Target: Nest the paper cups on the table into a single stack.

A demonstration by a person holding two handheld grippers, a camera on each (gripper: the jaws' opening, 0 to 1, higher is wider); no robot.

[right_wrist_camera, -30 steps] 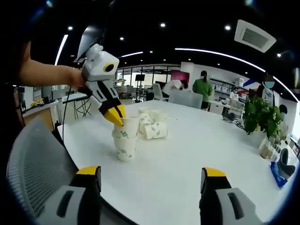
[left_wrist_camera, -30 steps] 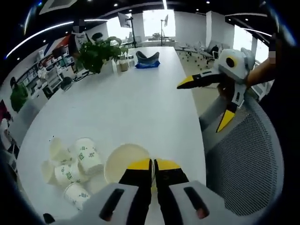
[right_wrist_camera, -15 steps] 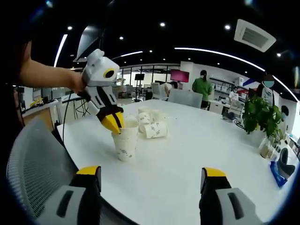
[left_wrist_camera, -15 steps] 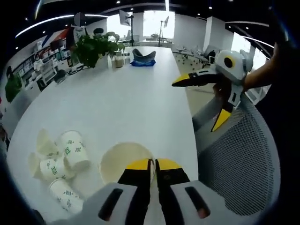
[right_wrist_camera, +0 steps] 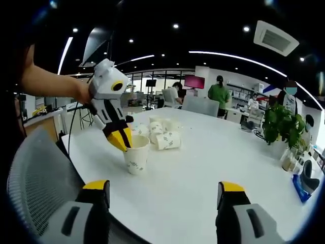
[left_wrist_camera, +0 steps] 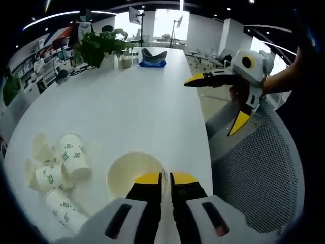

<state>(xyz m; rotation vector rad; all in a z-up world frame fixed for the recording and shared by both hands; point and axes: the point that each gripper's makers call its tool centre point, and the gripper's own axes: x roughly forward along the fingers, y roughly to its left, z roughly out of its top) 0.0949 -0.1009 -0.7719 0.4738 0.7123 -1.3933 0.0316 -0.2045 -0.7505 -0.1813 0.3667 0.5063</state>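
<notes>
The green print on the paper cups (left_wrist_camera: 71,160) is too small to read.

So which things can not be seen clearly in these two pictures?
- Left gripper view: the upright cup shows its open mouth; its own wall and any nested cups are hidden.
- Right gripper view: the left gripper covers part of that cup's rim.
- Both views: print on the lying cups is too small.

1. The right gripper (right_wrist_camera: 163,203) has its jaws spread wide over the white table (right_wrist_camera: 203,168).
2. The left gripper (right_wrist_camera: 121,140) pinches the rim of an upright cup (right_wrist_camera: 136,156).
3. More cups (right_wrist_camera: 163,133) lie behind.
</notes>
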